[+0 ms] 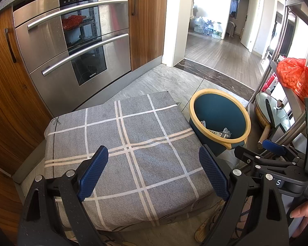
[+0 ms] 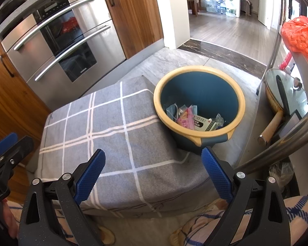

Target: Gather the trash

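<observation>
Both grippers, left (image 1: 154,170) and right (image 2: 153,173), have black speckled frames, silver screws and blue textured pads (image 1: 93,172); bare skin shows.

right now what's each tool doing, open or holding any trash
Left tool: open, holding nothing, over the plaid cushion.
Right tool: open, holding nothing, near the trash bin.

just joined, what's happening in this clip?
Trash pickup in a kitchen. Both the left gripper and right gripper hang open and empty over a plaid cushion whose top shows no litter. Beside it, the blue bin already holds wrappers and a small box.
</observation>
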Action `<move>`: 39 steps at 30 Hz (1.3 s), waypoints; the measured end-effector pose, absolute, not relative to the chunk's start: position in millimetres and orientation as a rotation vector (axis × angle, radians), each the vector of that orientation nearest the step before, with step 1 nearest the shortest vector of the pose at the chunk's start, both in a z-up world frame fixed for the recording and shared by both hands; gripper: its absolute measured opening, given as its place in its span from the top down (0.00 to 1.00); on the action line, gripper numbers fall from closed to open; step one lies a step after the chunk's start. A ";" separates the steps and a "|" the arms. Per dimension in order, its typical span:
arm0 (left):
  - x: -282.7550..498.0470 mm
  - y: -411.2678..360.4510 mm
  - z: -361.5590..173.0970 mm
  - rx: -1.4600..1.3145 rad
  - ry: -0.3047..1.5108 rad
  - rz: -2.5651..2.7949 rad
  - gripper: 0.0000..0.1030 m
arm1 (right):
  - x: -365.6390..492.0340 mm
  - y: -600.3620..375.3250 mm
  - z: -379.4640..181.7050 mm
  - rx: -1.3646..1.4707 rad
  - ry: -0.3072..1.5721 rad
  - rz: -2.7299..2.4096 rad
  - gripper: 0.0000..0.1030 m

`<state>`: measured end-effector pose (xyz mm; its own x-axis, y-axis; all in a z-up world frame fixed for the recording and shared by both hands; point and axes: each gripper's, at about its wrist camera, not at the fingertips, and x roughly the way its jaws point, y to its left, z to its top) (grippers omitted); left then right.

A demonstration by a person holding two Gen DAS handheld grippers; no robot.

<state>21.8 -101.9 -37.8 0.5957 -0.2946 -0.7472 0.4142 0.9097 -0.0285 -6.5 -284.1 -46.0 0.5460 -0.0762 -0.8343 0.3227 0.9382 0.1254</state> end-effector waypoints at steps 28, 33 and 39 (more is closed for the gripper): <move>20.0 -103.3 -36.3 0.154 0.833 -0.419 0.14 | -5.3 -283.6 -48.5 0.289 0.978 -0.242 0.08; 18.9 -105.8 -35.4 0.155 0.829 -0.431 0.14 | -4.9 -283.7 -48.5 0.290 0.982 -0.238 0.08; 17.0 -109.0 -34.5 0.174 0.817 -0.411 0.14 | -3.9 -283.9 -48.4 0.293 0.983 -0.240 0.08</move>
